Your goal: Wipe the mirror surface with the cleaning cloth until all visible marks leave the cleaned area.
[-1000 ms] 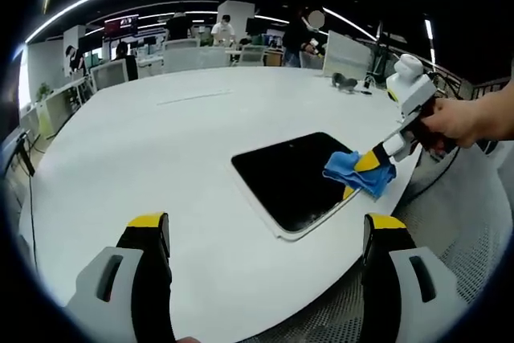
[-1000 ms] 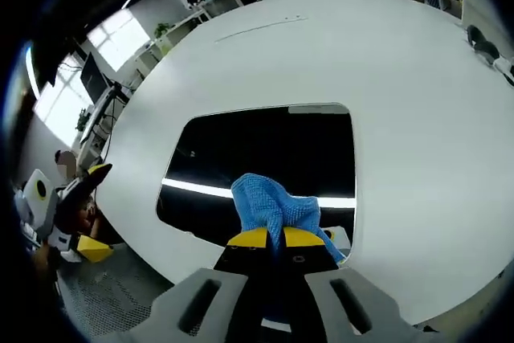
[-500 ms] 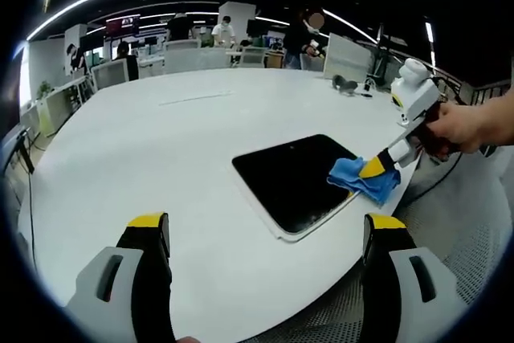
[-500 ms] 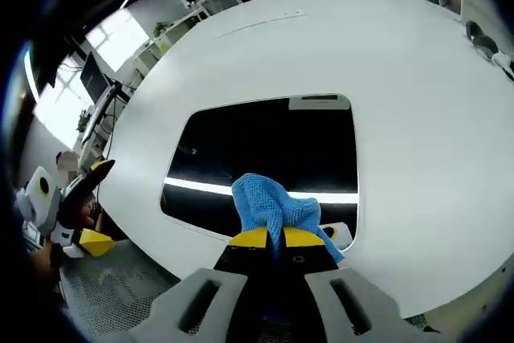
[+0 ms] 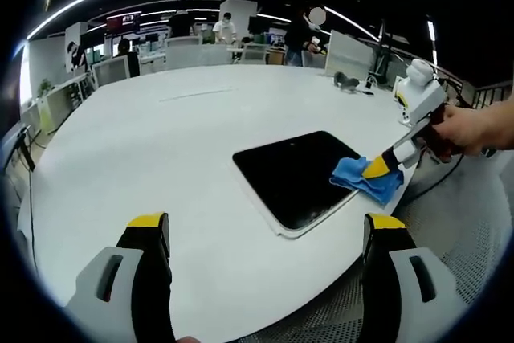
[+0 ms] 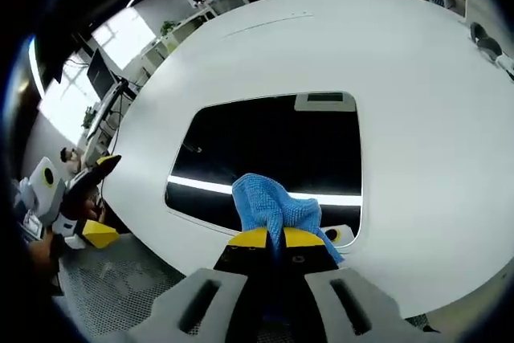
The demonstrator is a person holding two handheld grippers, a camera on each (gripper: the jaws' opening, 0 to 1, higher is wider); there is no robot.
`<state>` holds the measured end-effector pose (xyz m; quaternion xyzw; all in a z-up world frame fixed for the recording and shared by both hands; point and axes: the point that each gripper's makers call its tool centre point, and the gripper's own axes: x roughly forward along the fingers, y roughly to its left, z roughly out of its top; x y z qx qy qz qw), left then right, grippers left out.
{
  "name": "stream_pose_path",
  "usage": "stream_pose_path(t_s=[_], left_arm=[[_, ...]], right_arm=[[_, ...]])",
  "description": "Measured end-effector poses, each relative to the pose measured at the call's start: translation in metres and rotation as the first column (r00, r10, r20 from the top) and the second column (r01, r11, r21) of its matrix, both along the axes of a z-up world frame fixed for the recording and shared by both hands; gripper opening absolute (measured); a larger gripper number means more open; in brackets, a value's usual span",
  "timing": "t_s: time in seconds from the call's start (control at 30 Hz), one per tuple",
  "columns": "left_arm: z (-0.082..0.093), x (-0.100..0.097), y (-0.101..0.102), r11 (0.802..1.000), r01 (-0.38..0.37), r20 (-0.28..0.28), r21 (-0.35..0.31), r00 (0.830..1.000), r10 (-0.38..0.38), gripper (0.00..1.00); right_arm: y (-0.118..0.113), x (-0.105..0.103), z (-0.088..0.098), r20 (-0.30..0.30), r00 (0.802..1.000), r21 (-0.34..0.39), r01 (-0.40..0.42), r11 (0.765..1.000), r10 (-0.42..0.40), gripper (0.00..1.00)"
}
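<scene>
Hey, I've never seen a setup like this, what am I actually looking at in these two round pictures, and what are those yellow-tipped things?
There is no robot here. A person holds a two-jaw gripper in each hand, and a fisheye camera rides on each one, so each round picture looks forward along that gripper's own jaws.

In the left gripper view, the left gripper rises from the bottom with its jaws wide apart and nothing between them. Further off in that view, the person's hand holds the right gripper.

In the right gripper view, the right gripper is shut on a blue cleaning cloth, which hangs over the near edge of the mirror. The mirror is the dark, rounded rectangle lying flat on a large white table. At that view's left edge you see the left gripper from the other side.

Behind the table is an open office.
</scene>
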<state>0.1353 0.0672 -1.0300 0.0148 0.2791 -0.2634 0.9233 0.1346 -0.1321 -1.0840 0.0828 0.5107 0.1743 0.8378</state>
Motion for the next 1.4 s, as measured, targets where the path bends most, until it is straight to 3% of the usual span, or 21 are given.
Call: stream_pose_path(t_s=[0.17, 0.23, 0.43, 0.67, 0.9, 1.03, 1.1, 1.4], left_arm=[[0.007, 0.002, -0.003, 0.999, 0.023, 0.033, 0.030, 0.999, -0.024, 0.99], [0.007, 0.001, -0.004, 0.999, 0.007, -0.013, -0.038, 1.000, -0.008, 0.99], [0.018, 0.010, 0.006, 0.997, -0.040, 0.001, -0.070, 0.999, 0.041, 0.99], [0.001, 0.004, -0.004, 1.000, 0.017, -0.007, -0.011, 1.000, -0.017, 0.99], [0.003, 0.005, 0.002, 0.999, -0.020, -0.004, -0.035, 1.000, 0.020, 0.99], [0.007, 0.009, 0.005, 0.999, -0.033, 0.025, -0.032, 0.999, 0.034, 0.99], [0.001, 0.008, 0.007, 0.998, -0.047, -0.007, -0.052, 0.999, 0.046, 0.99], [0.003, 0.009, 0.008, 0.999, -0.043, 0.007, -0.033, 0.999, 0.044, 0.99]], right_arm=[[0.001, 0.000, 0.000, 0.000, 1.000, -0.008, -0.012, 1.000, 0.012, 0.00], [0.001, 0.001, 0.000, -0.003, 1.000, -0.005, -0.006, 1.000, 0.006, 0.00], [0.001, 0.001, 0.000, 0.018, 1.000, -0.020, 0.002, 1.000, -0.002, 0.00], [0.001, 0.000, 0.001, 0.004, 1.000, -0.016, -0.001, 1.000, 0.001, 0.00], [0.000, 0.001, 0.000, -0.002, 1.000, -0.002, -0.015, 1.000, 0.015, 0.00], [-0.001, 0.001, 0.000, -0.010, 1.000, 0.001, -0.019, 1.000, 0.019, 0.00], [-0.004, 0.000, 0.000, -0.009, 1.000, 0.002, -0.015, 1.000, 0.015, 0.00], [-0.018, 0.001, 0.000, -0.014, 1.000, 0.011, 0.015, 1.000, -0.015, 0.00]])
